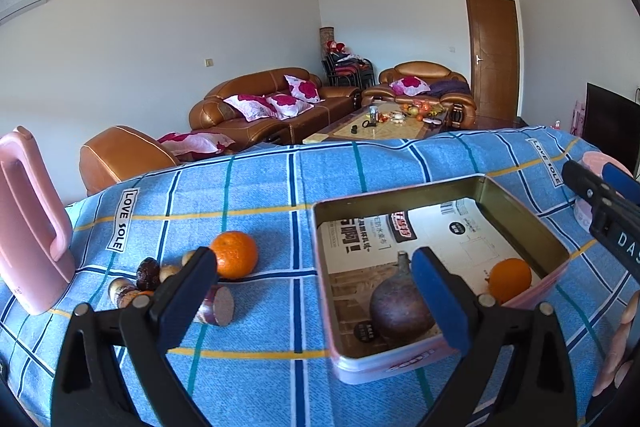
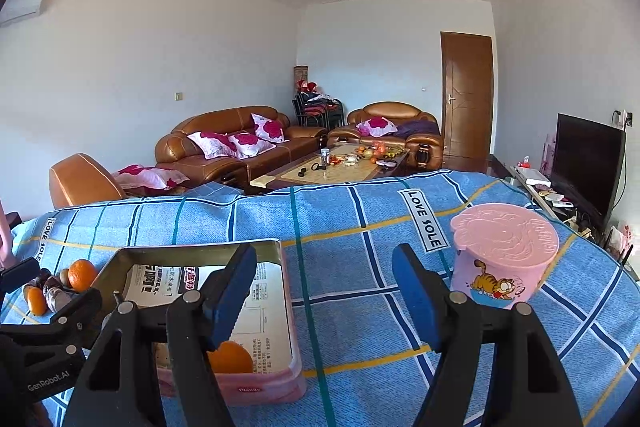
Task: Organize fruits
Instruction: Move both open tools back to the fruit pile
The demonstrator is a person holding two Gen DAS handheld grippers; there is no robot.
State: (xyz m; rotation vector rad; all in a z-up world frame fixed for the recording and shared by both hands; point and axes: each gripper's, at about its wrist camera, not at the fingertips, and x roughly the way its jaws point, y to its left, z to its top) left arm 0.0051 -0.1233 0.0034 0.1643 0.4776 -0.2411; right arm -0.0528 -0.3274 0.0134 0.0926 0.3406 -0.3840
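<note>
The pink tin [image 1: 436,355] at lower right holds one orange [image 1: 510,279] — perhaps nothing else. Left gripper [image 1: 320,291] gapes wide, empty; right gripper [image 2: 324,291] open, empty. Another orange [image 1: 234,254] lies left, on the cloth.

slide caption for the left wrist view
Open left gripper above pink tin holding one orange; more fruit waits.

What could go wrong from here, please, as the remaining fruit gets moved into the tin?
1. The loose orange on the cloth is round and could roll when nudged.
2. The small fruits crowd together beside it, so open jaws may knock neighbours.
3. The orange already in the tin sits near the tin wall; another drop could bump it.
</note>
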